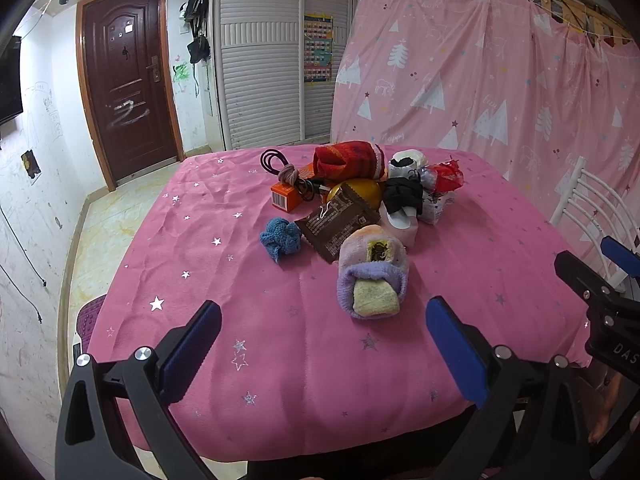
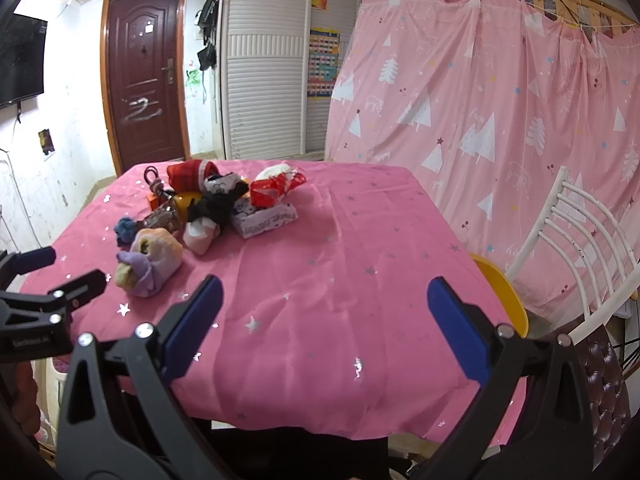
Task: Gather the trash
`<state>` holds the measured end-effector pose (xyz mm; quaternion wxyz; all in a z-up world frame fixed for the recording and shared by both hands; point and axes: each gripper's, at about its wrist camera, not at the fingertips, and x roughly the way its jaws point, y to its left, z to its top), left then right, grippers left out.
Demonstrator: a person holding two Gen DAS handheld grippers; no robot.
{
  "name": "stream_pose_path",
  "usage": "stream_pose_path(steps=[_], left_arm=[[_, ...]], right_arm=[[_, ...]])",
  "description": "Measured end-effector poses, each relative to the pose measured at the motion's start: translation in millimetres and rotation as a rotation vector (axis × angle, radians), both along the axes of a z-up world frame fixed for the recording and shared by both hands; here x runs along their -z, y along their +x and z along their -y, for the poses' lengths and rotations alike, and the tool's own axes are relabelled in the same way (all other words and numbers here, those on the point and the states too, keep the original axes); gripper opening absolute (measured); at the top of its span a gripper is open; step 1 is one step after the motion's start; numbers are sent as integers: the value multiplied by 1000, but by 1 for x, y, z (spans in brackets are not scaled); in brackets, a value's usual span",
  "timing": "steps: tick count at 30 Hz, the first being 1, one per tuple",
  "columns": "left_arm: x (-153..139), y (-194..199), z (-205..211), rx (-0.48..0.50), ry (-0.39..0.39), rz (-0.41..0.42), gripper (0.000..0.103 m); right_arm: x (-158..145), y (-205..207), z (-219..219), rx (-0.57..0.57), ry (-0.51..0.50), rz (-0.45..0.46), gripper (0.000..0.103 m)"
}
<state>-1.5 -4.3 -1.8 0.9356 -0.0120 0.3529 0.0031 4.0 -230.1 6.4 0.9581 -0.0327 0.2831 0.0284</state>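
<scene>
A heap of clutter sits mid-table on the pink star cloth (image 1: 224,288). In it lie a brown snack wrapper (image 1: 338,222), an orange box (image 1: 285,197), a red crinkled wrapper (image 1: 447,176), a small printed carton (image 2: 266,218), a yellow ball (image 1: 360,192), a black cable (image 1: 274,162) and rolled socks: purple-peach (image 1: 372,276), blue (image 1: 280,238), red (image 1: 350,160), black (image 1: 402,196). My left gripper (image 1: 322,348) hangs open over the table's near edge, short of the purple-peach sock (image 2: 150,262). My right gripper (image 2: 324,320) is open too, over bare cloth to the right of the heap.
A white metal chair (image 2: 580,248) with a yellow seat (image 2: 502,292) stands at the table's right side. A pink tree-print curtain (image 1: 500,80) hangs behind. A dark door (image 1: 128,76) and white louvred wardrobe (image 1: 260,60) are at the back left.
</scene>
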Motion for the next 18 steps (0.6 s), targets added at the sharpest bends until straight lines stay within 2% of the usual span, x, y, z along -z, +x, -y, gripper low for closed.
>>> stream_pose_path(steps=[18], left_arm=[[2,1,0,4,-2,-6,96]], right_arm=[[-2,2,-1,1,-1,-1,99]])
